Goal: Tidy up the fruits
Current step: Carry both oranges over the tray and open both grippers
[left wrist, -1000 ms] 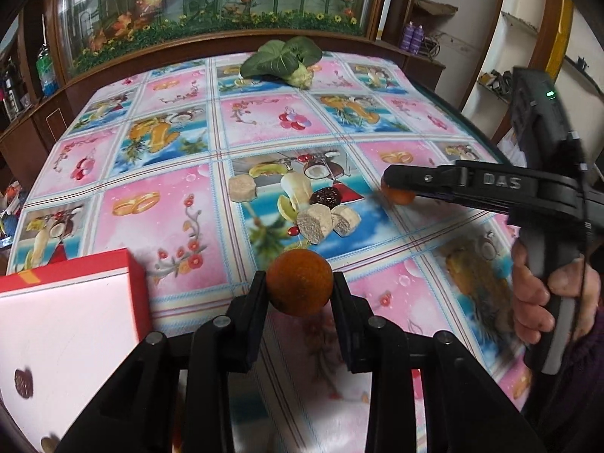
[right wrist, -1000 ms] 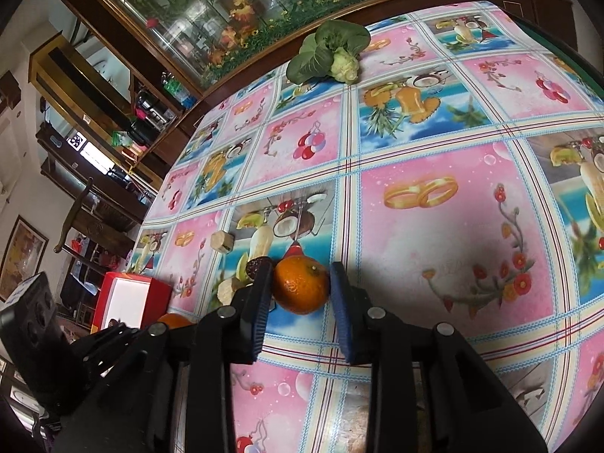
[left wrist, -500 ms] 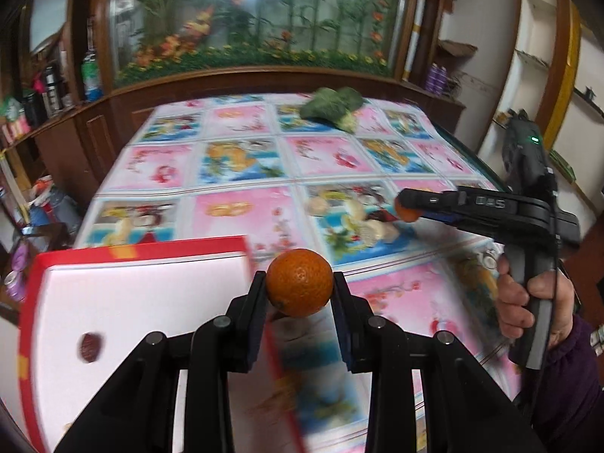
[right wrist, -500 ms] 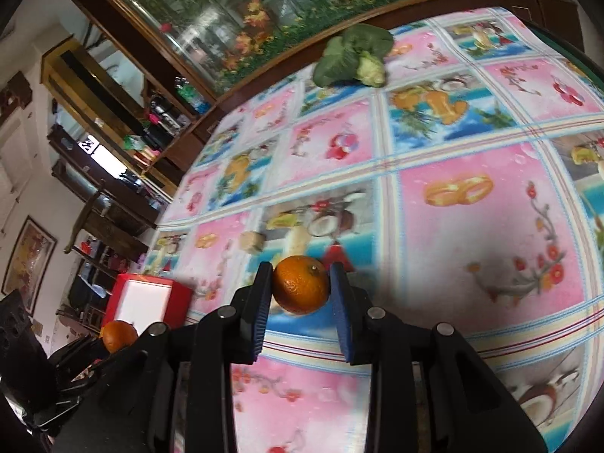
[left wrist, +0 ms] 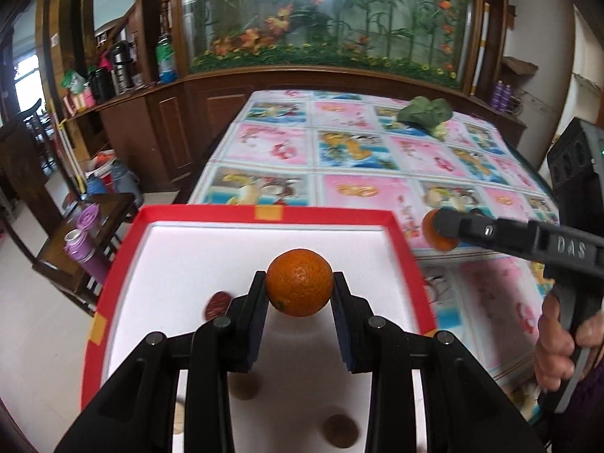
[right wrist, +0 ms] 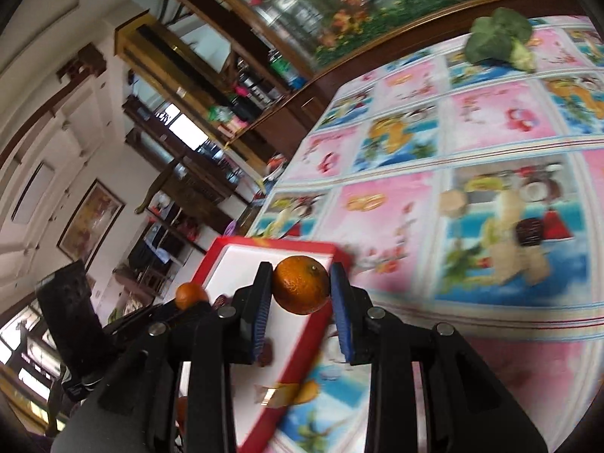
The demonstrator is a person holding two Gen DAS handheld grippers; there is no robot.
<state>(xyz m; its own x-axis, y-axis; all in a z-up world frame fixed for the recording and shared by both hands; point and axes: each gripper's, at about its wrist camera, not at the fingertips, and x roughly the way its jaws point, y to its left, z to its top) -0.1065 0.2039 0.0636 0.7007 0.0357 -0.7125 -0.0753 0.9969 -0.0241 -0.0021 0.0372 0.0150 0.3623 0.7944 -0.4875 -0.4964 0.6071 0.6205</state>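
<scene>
Your left gripper (left wrist: 298,294) was clamped on an orange (left wrist: 299,282), pads pressed to both sides, held above the white floor of the red box (left wrist: 264,212). That fruit was round w/ pebbled, glossy skin; no real long axis, and its small dark navel spot sat low on the side toward the camera. Your right gripper (right wrist: 302,288) was likewise closed on a second orange (right wrist: 301,285), same dimpled peel, a tiny dot near its top. In the right wrist view it hung over the box's right-hand rim, partly over the white inside.

The box was shallow, rectangular, red cardboard walls w/ a smooth white lining and tan tape patches on the rim; it sat at the table (left wrist: 339,185) edge. Inside, left of the left gripper's orange, lay a dark red wrinkled fruit (left wrist: 216,305), maybe a date, blurred. Two brown roundish bits (left wrist: 339,432) lay nearer the camera on the box floor; can't tell what they were.

Beyond the box to the right, on the glossy pink-and-blue fruit-print table cover, were pale chunky pieces (right wrist: 453,201) and a dark one (right wrist: 528,231), blurred. A leafy green vegetable (right wrist: 498,36) lay at the far end from the box. Your right hand (left wrist: 558,343) gripped the black handle, right of the box.
</scene>
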